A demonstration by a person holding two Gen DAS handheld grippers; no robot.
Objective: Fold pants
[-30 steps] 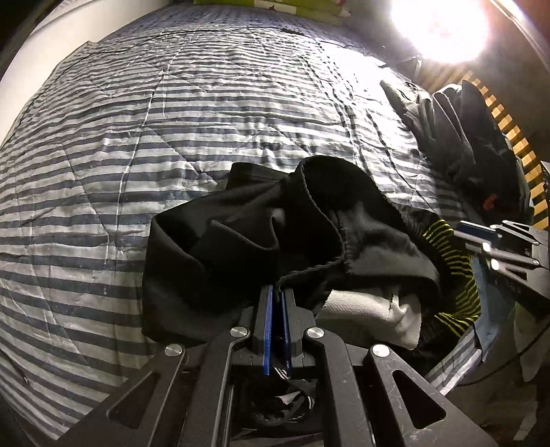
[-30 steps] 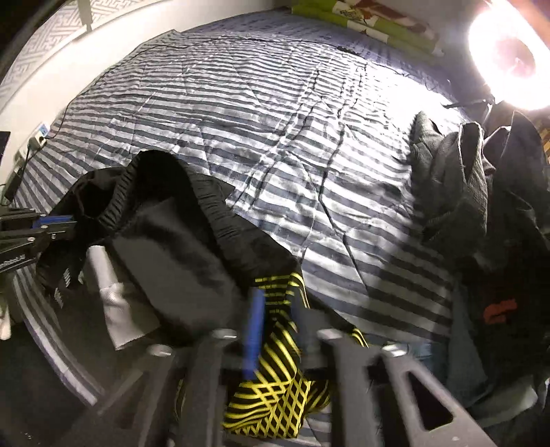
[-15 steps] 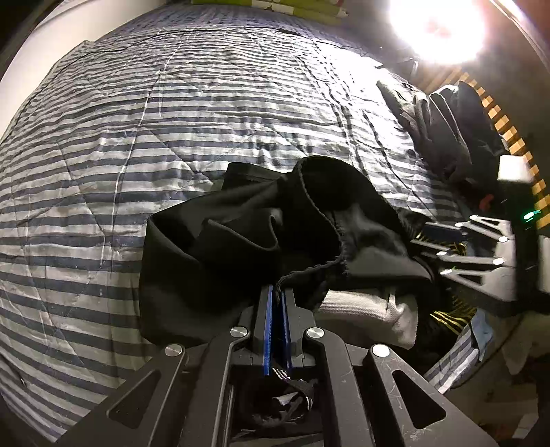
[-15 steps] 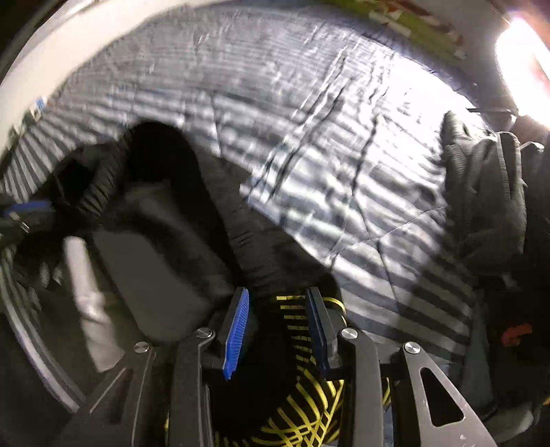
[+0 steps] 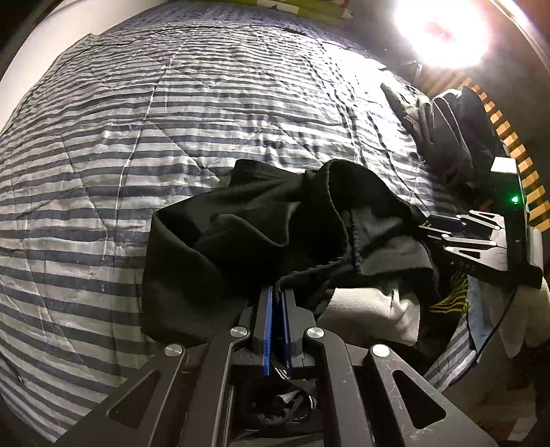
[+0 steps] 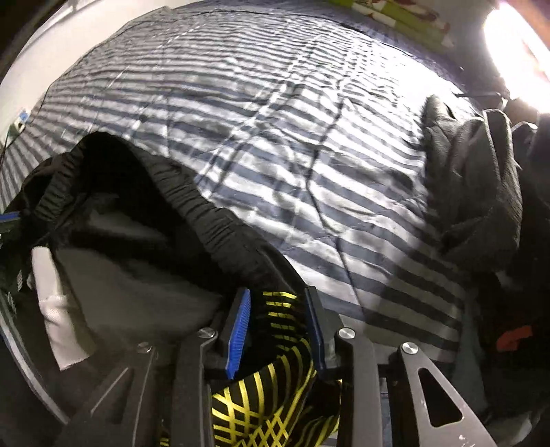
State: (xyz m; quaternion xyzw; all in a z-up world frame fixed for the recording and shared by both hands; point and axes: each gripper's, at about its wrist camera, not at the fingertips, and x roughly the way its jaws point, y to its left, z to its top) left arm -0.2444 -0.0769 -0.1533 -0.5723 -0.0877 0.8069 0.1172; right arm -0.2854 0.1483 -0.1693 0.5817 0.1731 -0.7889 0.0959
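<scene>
The black pants (image 5: 247,240) lie in a crumpled heap at the near edge of the bed (image 5: 137,137), with the elastic waistband (image 6: 213,220) standing up as a ridge and a pale inner lining showing inside. The left hand-held gripper (image 5: 276,299) is closed tight on a thin hem of the pants, and it is in the same place as one second ago. The right hand-held gripper (image 6: 276,309) has come lower and closer to the heap; before, it hung above the cloth, now its blue pads sit on both sides of a black fabric with yellow lines (image 6: 275,395), just under the waistband. Its jaws have just been closing a little, with this fabric between them, but a gap is visible at each pad, so it does not pinch yet. In the left wrist view the right hand-held gripper (image 5: 447,227) now reaches in at the right side of the heap, where it was further away earlier.

A white cloth (image 5: 371,316) lies under the pants at the bed edge. The striped cover is wide and free beyond the heap and to the left. At the right edge a pile of dark clothes (image 6: 474,185) takes the room, near a strong lamp (image 5: 443,31).
</scene>
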